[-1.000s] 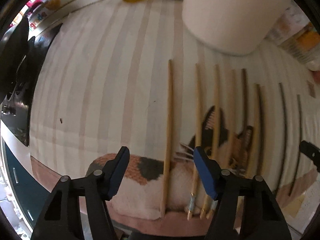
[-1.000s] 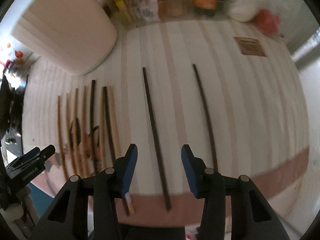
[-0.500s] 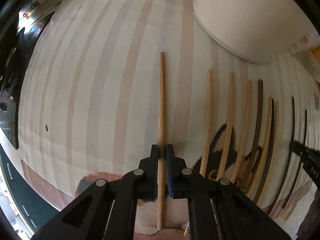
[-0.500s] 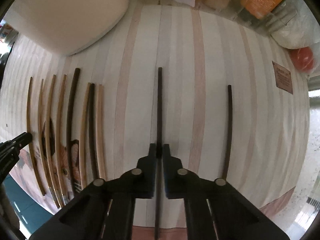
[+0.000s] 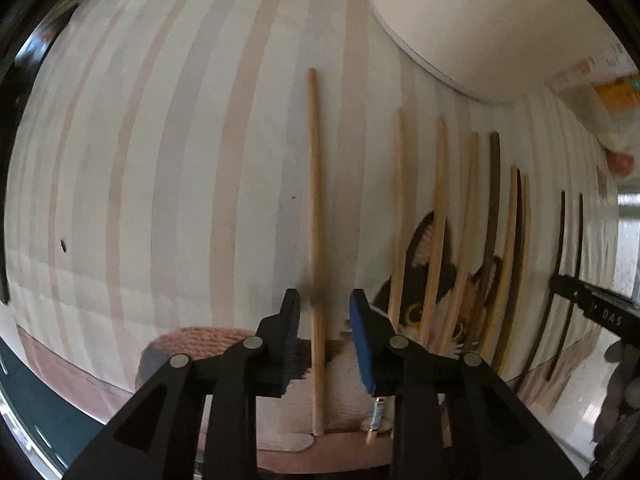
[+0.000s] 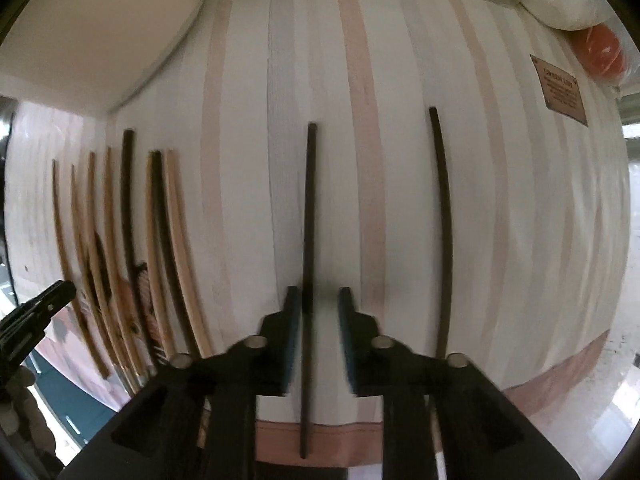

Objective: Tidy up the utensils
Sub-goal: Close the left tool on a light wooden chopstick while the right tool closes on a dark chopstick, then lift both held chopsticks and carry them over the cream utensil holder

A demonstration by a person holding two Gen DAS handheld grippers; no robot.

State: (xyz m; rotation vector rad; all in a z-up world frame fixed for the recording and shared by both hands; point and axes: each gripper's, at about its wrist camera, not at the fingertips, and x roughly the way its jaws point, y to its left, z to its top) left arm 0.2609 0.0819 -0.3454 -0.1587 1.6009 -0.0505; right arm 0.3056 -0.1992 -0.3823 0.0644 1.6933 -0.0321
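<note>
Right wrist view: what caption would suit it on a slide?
Open right gripper straddling a dark chopstick on a striped cloth, more chopsticks lined up alongside.

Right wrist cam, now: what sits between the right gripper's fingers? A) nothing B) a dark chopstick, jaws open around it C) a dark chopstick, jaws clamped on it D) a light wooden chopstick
B: the right gripper stands open with gaps on both sides of the dark chopstick, which lies flat on the striped cloth.

The surface wore a striped cloth (image 6: pixel 500 200) with a cat print (image 5: pixel 420 280); light chopsticks (image 5: pixel 316 240) and dark chopsticks (image 6: pixel 309 240) lay in rows on it.
</note>
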